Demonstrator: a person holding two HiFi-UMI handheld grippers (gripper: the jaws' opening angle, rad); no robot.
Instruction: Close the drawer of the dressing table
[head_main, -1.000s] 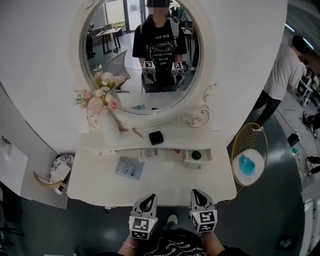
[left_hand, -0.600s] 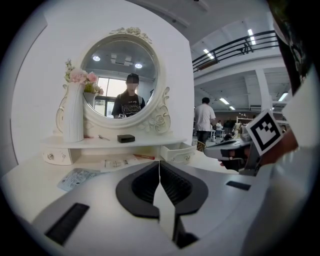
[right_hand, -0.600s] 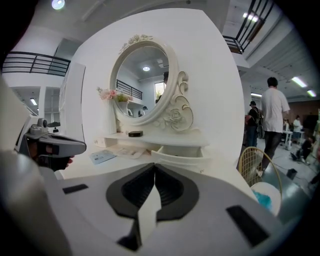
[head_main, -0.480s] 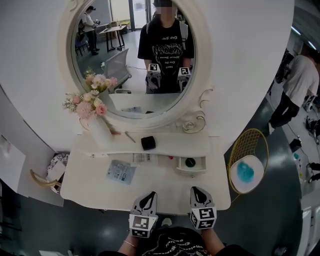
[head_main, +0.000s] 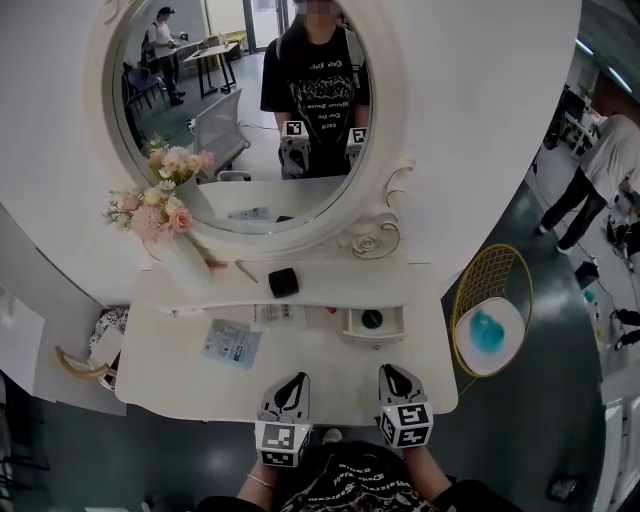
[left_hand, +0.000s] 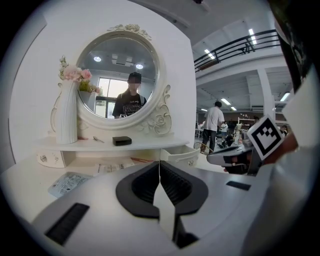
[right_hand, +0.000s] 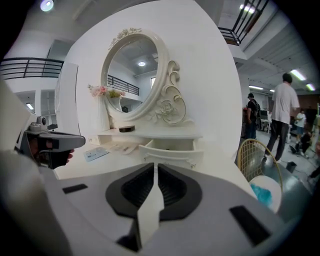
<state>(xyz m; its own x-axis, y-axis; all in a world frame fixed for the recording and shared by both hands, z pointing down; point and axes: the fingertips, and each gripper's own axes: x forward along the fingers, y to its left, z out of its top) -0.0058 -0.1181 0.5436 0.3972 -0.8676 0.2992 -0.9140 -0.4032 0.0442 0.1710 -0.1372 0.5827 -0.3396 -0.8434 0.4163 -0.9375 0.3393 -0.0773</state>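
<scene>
The white dressing table (head_main: 330, 385) has a small drawer (head_main: 373, 335) standing pulled out under its shelf at the right, with a dark round thing (head_main: 372, 319) inside. Both grippers hover over the table's front edge, short of the drawer. My left gripper (head_main: 297, 381) is shut with nothing in it. My right gripper (head_main: 391, 373) is also shut and empty, and it lines up with the drawer. The left gripper view has the drawer (left_hand: 180, 154) right of the shut jaws (left_hand: 159, 165). Straight beyond the shut jaws (right_hand: 156, 167) in the right gripper view is the drawer front (right_hand: 170, 152).
On the shelf stand a white vase of pink flowers (head_main: 180, 255) and a black box (head_main: 283, 282). A packet (head_main: 232, 342) lies on the tabletop. A gold wire chair (head_main: 490, 320) stands to the right, a basket (head_main: 100, 345) to the left, and a person (head_main: 600, 170) walks at the far right.
Both grippers have moved forward from just before the table's front edge to over it, still shut. The head view has shifted, so the table sits further left.
</scene>
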